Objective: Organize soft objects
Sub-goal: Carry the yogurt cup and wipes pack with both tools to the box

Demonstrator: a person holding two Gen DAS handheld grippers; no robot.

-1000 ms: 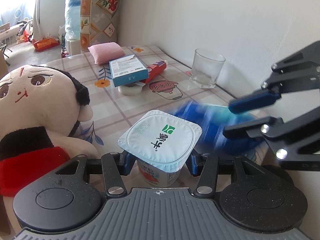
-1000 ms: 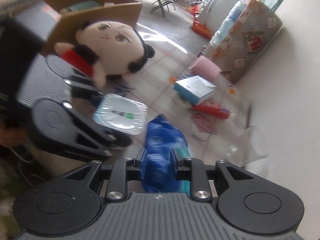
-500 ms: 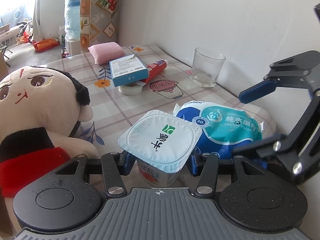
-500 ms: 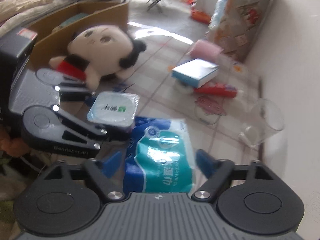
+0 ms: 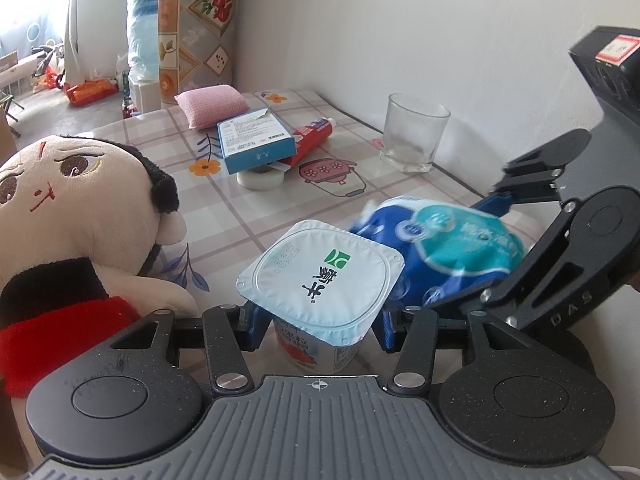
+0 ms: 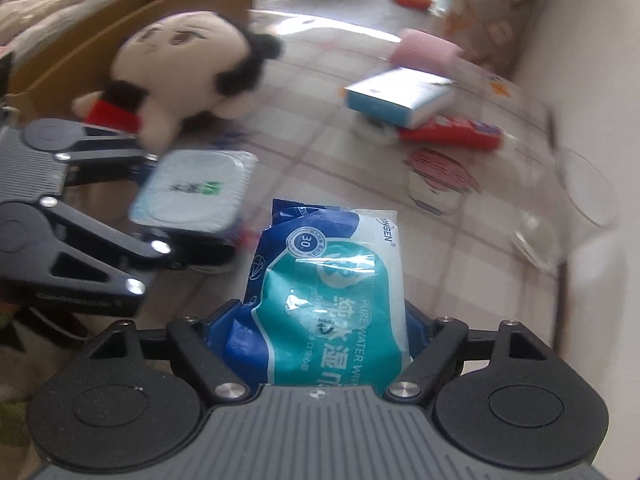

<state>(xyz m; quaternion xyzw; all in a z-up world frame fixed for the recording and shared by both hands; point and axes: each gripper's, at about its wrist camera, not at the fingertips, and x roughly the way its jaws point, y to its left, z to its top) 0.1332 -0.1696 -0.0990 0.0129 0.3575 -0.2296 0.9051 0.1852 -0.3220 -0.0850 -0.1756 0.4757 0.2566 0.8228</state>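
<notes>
My left gripper [image 5: 318,328] is shut on a yogurt cup [image 5: 320,268] with a pale foil lid, upright on the table. Just right of it is a blue and teal wet wipes pack [image 5: 440,240], blurred and bulging. My right gripper [image 6: 316,328] straddles that pack [image 6: 332,272] across its width. Its jaws are closing and the blue pads press into both sides, crumpling the wrapper. A plush doll [image 5: 72,216] with a black and red body lies left of the cup, touching neither gripper.
On the checked tablecloth [image 5: 248,216] farther back are a pink sponge [image 5: 212,104], a blue box [image 5: 256,140] on a white roll [image 5: 260,178], a red tube [image 5: 316,136] and a glass [image 5: 414,136] near the wall. A cardboard box [image 6: 132,12] stands beyond the doll.
The right gripper let the wipes pack drop flat, opened wide, then came down and closed across its width. The pack now bulges and is blurred. Left gripper and cup have not moved.
</notes>
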